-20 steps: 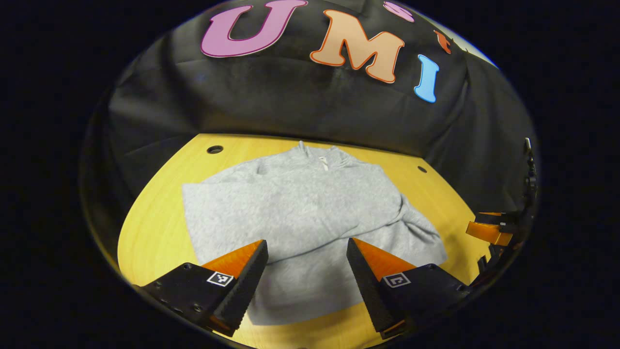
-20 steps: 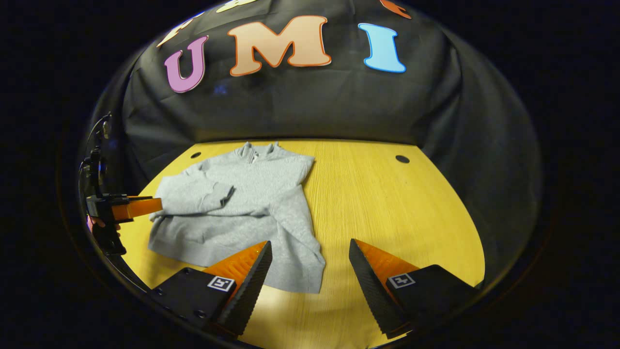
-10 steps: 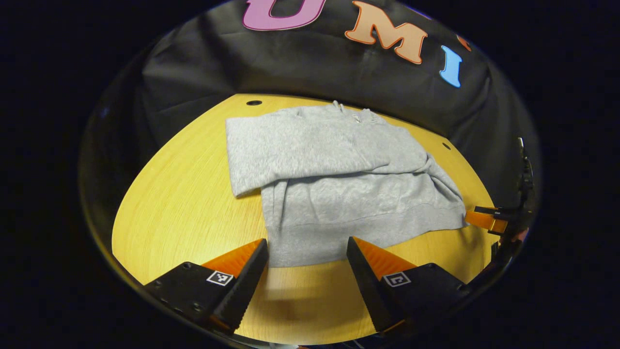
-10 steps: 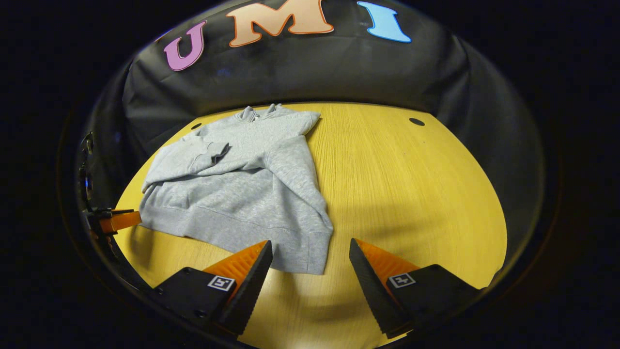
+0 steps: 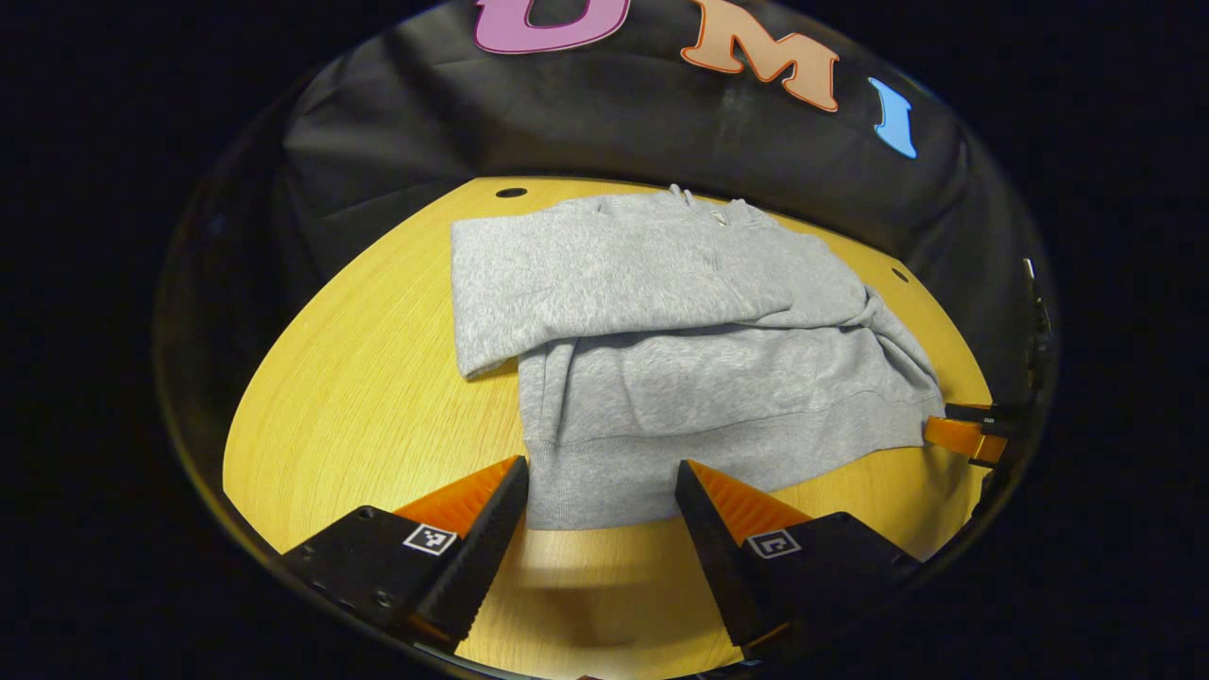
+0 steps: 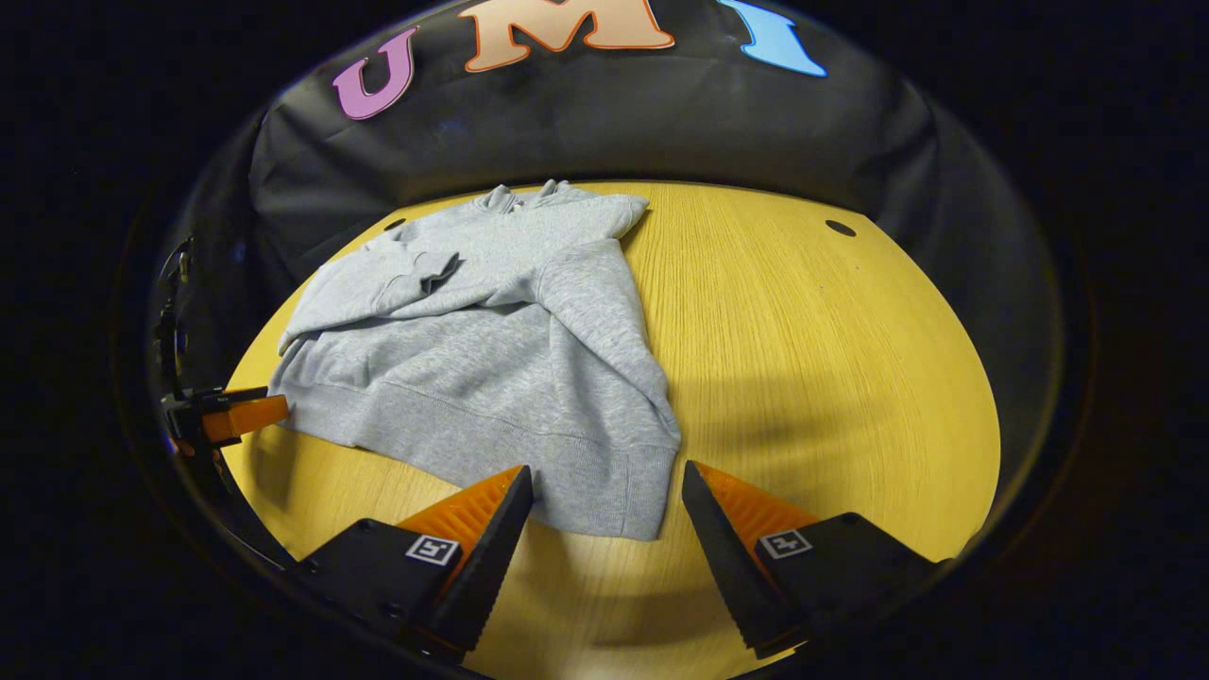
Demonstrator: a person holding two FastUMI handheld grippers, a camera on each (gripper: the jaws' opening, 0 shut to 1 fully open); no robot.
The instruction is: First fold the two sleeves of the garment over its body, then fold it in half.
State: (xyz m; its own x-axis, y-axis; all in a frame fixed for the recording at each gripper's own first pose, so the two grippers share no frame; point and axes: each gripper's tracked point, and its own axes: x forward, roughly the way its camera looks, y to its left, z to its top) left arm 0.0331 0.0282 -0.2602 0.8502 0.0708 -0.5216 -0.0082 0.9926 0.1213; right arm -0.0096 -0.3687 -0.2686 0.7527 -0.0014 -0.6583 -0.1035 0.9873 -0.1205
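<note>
A: Nearest in the left gripper view, what do you see?

B: The left gripper (image 5: 601, 472) at the bottom of the frame, its two fingers spread wide apart and holding nothing. The near hem corner of the grey garment (image 5: 680, 349) lies just past the tips, in the gap between them.

A: And in the right gripper view?

B: Much the same. The right gripper (image 6: 605, 477) sits at the bottom centre, fingers parted with nothing between them, and the garment's other hem corner lies just beyond the tips.

A: Where does the garment lie?

B: Flat on the yellow wooden table (image 5: 359, 378). In the left gripper view it fills the middle and right of the frame; in the right gripper view (image 6: 491, 349) it takes up the centre-left. Both sleeves lie folded across the body, and the hem faces the lower edge of each frame.

A: Farther back?

B: The collar (image 6: 524, 196) sits at the far end, close to the table's back edge. In the left gripper view the right gripper shows at the right edge, by the hem corner; whether it touches the cloth, I cannot tell. A small dark hole (image 6: 839, 228) marks the table at the upper right of the right gripper view.
</note>
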